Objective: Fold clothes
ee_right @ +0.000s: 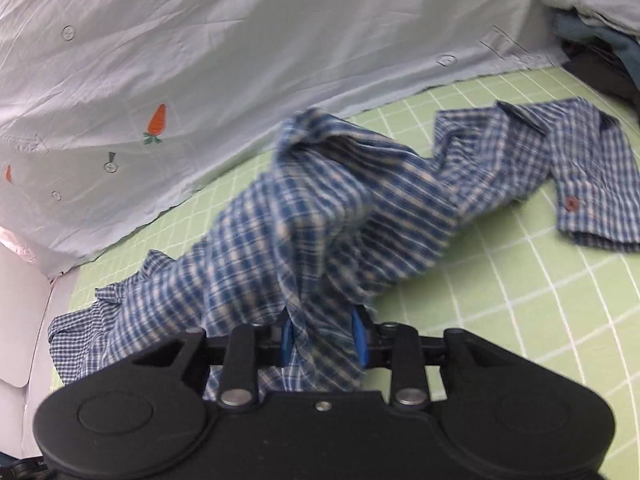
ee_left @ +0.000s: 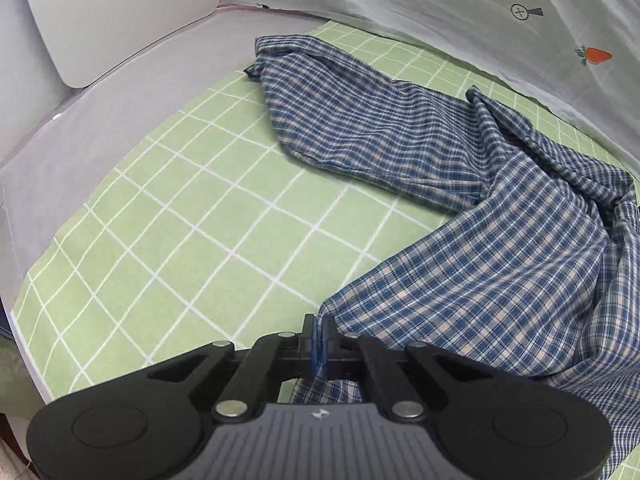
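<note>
A blue and white plaid shirt lies crumpled on the green checked sheet. My left gripper is shut on an edge of the shirt at the near side; one sleeve stretches away to the far left. In the right wrist view the same shirt is lifted and bunched in front of the camera. My right gripper has its blue pads apart with a thick fold of the shirt between them. A sleeve with a buttoned cuff lies at the right.
A pale sheet with carrot prints hangs along the far side. A white panel and grey surface border the left. A pile of other clothes sits at the far right corner.
</note>
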